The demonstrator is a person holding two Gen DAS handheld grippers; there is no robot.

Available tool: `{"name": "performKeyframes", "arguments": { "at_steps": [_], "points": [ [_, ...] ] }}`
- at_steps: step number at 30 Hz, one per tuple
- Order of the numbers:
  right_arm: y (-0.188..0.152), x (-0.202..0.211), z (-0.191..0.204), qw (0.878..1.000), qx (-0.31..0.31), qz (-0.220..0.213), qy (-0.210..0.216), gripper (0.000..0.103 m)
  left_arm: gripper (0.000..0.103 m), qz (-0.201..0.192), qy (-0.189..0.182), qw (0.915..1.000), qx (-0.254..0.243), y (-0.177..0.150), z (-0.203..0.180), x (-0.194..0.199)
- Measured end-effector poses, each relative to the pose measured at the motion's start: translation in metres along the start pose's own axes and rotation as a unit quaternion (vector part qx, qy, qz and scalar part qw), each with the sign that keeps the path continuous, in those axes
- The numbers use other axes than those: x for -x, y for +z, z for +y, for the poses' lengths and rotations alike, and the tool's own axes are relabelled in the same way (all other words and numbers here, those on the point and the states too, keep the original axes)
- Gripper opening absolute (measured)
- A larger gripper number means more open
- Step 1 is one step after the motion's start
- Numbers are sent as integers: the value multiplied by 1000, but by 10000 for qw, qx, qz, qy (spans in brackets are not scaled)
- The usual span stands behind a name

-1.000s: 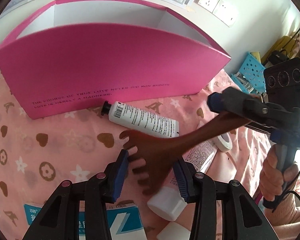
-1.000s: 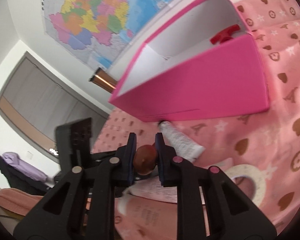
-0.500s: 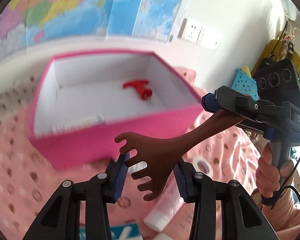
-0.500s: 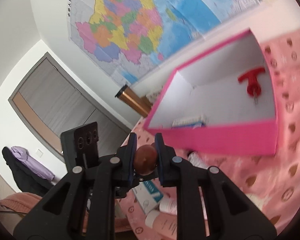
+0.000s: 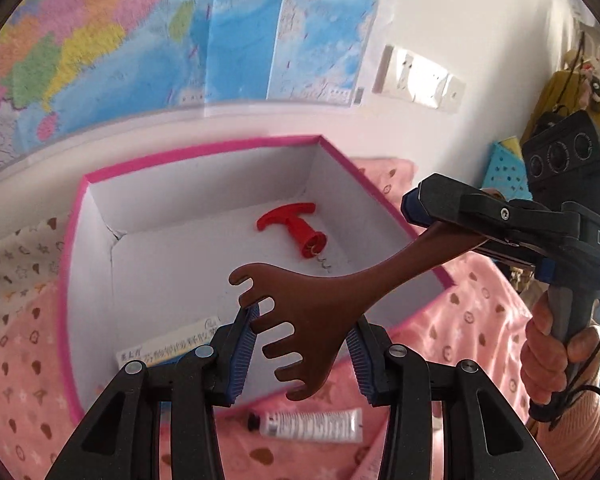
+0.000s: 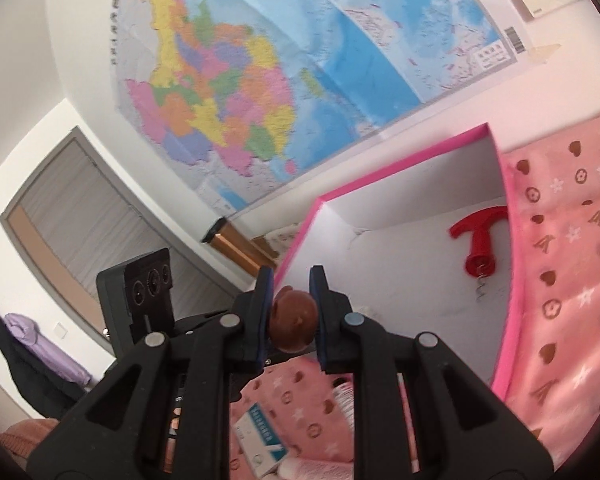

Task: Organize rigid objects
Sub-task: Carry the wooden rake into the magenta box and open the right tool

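DONE: corkscrew (image 5: 296,230), carton (image 5: 168,350) in pink box (image 5: 384,200) | NOW: both grippers, left gripper (image 5: 302,354) and right gripper (image 6: 290,314), clamped on brown scratcher (image 5: 316,304) above near wall | LEFT: tube (image 5: 306,424) outside

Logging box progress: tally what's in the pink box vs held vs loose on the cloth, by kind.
In pink box:
red corkscrew: 1
labelled carton: 1
Held by both grippers:
brown back scratcher: 1
On cloth:
tube: 1
blue-white carton: 1
Total: 5
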State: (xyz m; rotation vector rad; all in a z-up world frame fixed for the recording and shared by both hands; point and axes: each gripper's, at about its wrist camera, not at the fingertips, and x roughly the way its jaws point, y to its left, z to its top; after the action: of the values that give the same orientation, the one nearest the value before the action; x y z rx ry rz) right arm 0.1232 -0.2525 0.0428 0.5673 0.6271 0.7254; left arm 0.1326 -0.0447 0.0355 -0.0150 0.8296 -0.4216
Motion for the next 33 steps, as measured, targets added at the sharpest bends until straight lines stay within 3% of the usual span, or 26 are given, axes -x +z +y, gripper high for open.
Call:
{"name": "performKeyframes", "arguments": {
  "at_steps": [8, 18, 28, 33],
  "points": [
    [9, -19, -32, 9987, -256, 221, -386, 21, 43, 424, 131, 9990, 42, 8, 5, -38],
    [15, -27, -32, 9812, 346, 205, -1889, 38, 43, 677, 244, 9974, 74, 7, 4, -62],
    [4, -2, -30, 9763, 441, 16, -2117, 42, 45, 671, 224, 9975, 21, 5, 5, -65],
    [-6, 9, -28, 9790, 391, 39, -2002, 42, 45, 577, 166, 9982, -37, 4, 1, -58]
  ]
}}
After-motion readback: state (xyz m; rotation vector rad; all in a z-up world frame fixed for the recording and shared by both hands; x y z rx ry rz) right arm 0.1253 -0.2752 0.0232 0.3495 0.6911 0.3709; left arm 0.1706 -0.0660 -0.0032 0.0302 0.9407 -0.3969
